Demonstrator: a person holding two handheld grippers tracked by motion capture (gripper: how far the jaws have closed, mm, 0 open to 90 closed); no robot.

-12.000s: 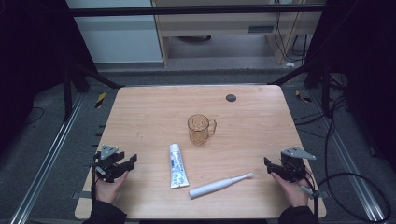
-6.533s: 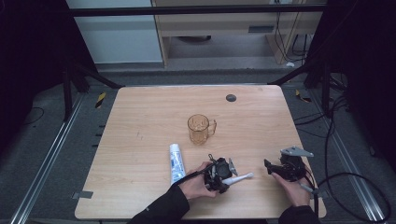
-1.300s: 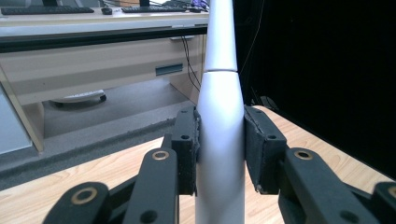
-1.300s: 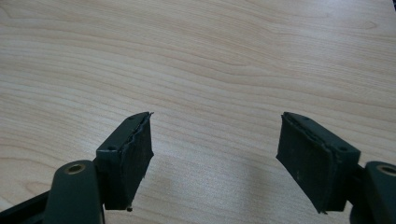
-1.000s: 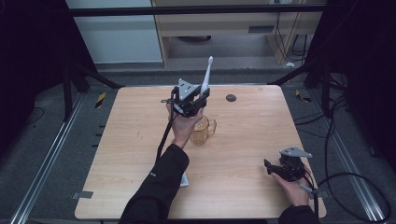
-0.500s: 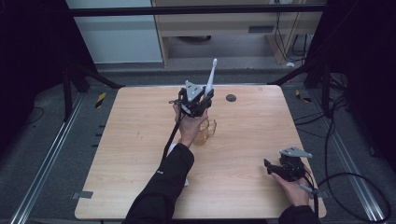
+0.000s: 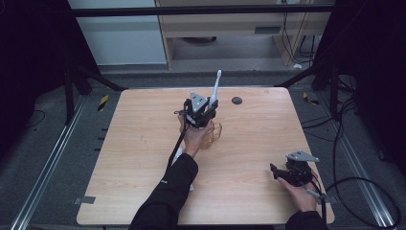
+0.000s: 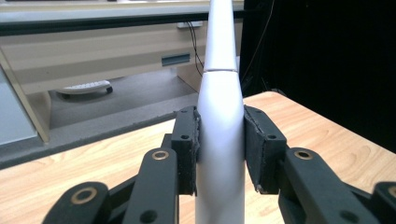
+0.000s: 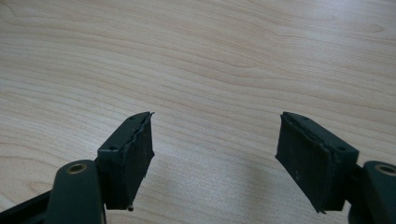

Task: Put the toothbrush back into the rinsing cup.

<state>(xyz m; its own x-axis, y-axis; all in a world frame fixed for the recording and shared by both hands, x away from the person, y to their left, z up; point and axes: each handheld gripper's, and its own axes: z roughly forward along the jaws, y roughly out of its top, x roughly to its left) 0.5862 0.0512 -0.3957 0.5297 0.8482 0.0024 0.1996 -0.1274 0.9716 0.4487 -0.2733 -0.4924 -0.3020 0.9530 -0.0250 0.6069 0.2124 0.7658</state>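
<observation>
Toothbrush (image 8: 219, 140) stands upright, clamped between the pads of the left gripper (image 7: 198, 111), just above the amber cup (image 7: 213, 135) at the middle of the table (image 7: 129, 143), while the right gripper (image 9: 215, 154) rests near the table's right edge, jaws apart on nothing.

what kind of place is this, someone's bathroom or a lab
Most likely a lab or recording workspace, not a bathroom. The wooden table stands on a dark floor with metal rails alongside and loose cables trailing at the right, and a plain office cabinet stands behind it.
</observation>
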